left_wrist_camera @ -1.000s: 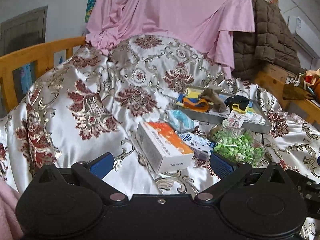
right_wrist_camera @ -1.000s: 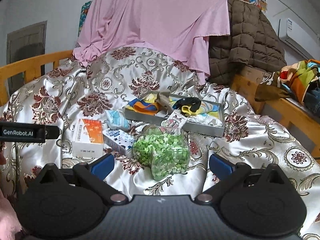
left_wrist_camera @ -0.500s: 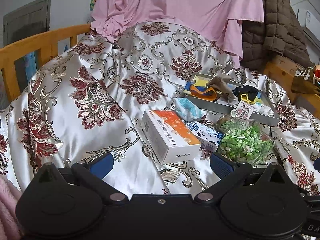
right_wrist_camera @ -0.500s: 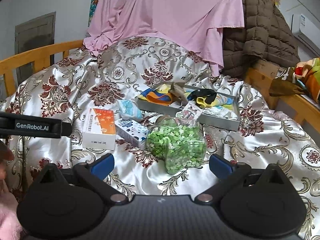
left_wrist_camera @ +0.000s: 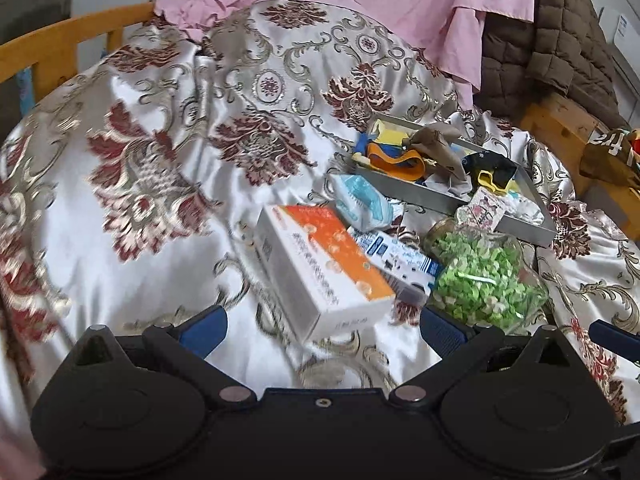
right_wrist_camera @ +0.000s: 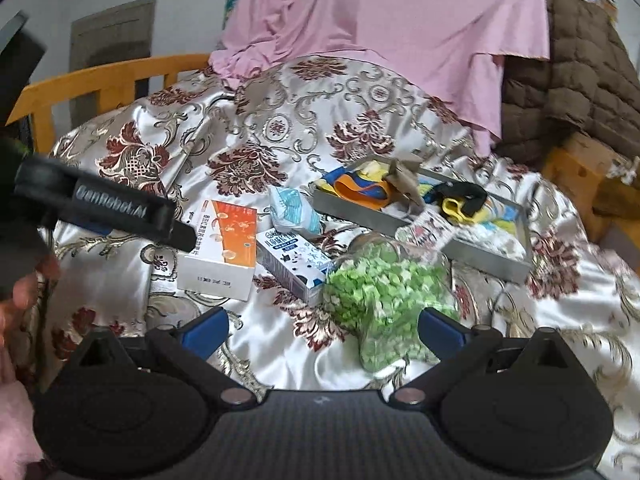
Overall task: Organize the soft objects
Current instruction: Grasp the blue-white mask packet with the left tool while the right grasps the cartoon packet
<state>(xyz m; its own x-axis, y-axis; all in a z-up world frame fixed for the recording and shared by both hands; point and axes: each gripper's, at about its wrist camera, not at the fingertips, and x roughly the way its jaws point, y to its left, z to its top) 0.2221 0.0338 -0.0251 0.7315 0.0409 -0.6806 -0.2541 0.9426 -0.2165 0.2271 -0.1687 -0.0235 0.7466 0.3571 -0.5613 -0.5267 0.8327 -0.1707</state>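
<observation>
Socks and cloths are lying heaped in the gray tray, which is sitting on the patterned bedspread beyond the other clutter. Nearest the tray, on the camera side, the left gripper is hovering with its jaws spread wide and empty, just short of the orange and white box. The right gripper is likewise gaping and holding nothing, with the bag of green pieces lying between its blue pads. Only the right view is showing the left tool from the side, lettered along its black arm, and a bit of a hand beneath it. A blue and white carton is lying between box and bag, touching both. A pale blue packet is resting just beside the tray's near wall. Inside the tray, an orange and blue sock, a tan cloth and a black and yellow item are piled together. A pink sheet is hanging behind the tray.
</observation>
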